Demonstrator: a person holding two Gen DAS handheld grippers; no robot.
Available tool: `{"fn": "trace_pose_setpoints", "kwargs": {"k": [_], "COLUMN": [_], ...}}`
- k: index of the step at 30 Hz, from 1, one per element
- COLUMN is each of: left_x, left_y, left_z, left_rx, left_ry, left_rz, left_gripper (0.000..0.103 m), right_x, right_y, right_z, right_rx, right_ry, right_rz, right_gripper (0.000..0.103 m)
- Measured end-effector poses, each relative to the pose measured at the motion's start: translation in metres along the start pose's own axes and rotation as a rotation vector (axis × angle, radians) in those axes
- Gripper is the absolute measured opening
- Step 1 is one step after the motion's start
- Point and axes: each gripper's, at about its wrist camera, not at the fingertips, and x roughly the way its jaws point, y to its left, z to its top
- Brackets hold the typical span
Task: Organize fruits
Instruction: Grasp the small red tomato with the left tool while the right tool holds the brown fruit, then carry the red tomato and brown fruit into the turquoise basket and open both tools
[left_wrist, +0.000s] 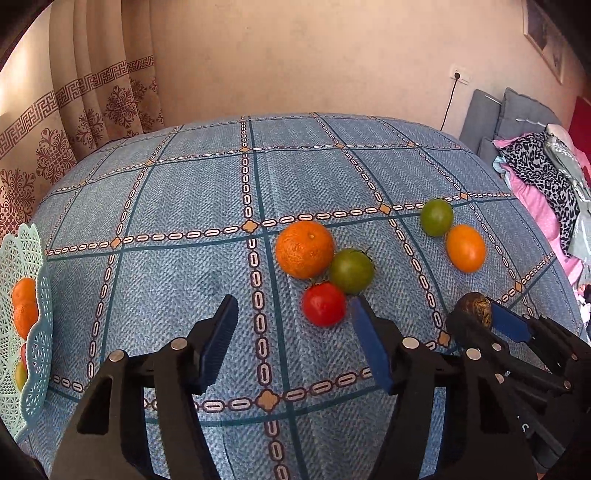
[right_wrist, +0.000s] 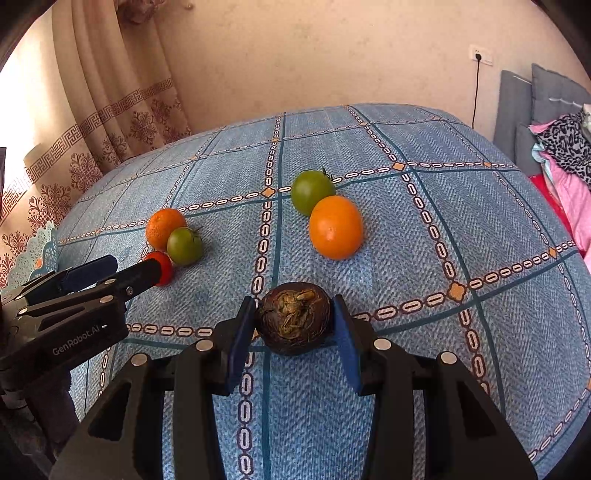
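Lower centre of right view: your right gripper (right_wrist: 295, 325) clamps dark brown fruit (right_wrist: 293, 317). Your left gripper (left_wrist: 291, 332) gapes wide, nr red tomato (left_wrist: 324, 304).

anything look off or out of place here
The dark brown, rough-skinned item between the right gripper's blue pads is the odd one among smooth, bright fruits: dull, with a dried, shrivelled top. Nothing looks spilled or damaged.

Patterned curtain (left_wrist: 74, 122) at left, wall socket w/ cord (left_wrist: 460, 75), grey cushions (left_wrist: 509, 110), leopard-print & pink clothes pile (left_wrist: 543, 173) at right.
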Motion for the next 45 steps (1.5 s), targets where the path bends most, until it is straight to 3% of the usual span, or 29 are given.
{"fn": "trace_pose_setpoints", "kwargs": {"k": [6,8,10,19,45], "left_x": [0.008,0.012,0.014,0.003,-0.09], "left_y": [-0.008,-0.009,-0.008,-0.006,0.034], "left_z": [0.002,0.001,-0.002,-0.012,-0.038], "left_rx": [0.023,0.02,0.01,-0.013,-0.044], "left_ry": [0.009,0.019,0.026,0.009,-0.165], "left_rz": [0.0,-0.004,-0.02,-0.024,0.128], "left_gripper": [0.05,0.035,0.027,0.027,0.027], "right_x": [0.002,0.002,0.002,-0.005,-0.049], "right_y": [0.002,0.003,0.002,0.009,0.038], "right_z": [0.001,0.001,0.001,-0.001,-0.003], "right_rx": [0.0,0.0,-0.002,-0.025,-0.066], "right_ry": [0.0,-0.001,-0.002,-0.026,-0.183], "right_rz": [-0.001,-0.001,-0.003,0.025,0.153], "right_gripper": [0.042,0.042,0.042,0.042,0.042]}}
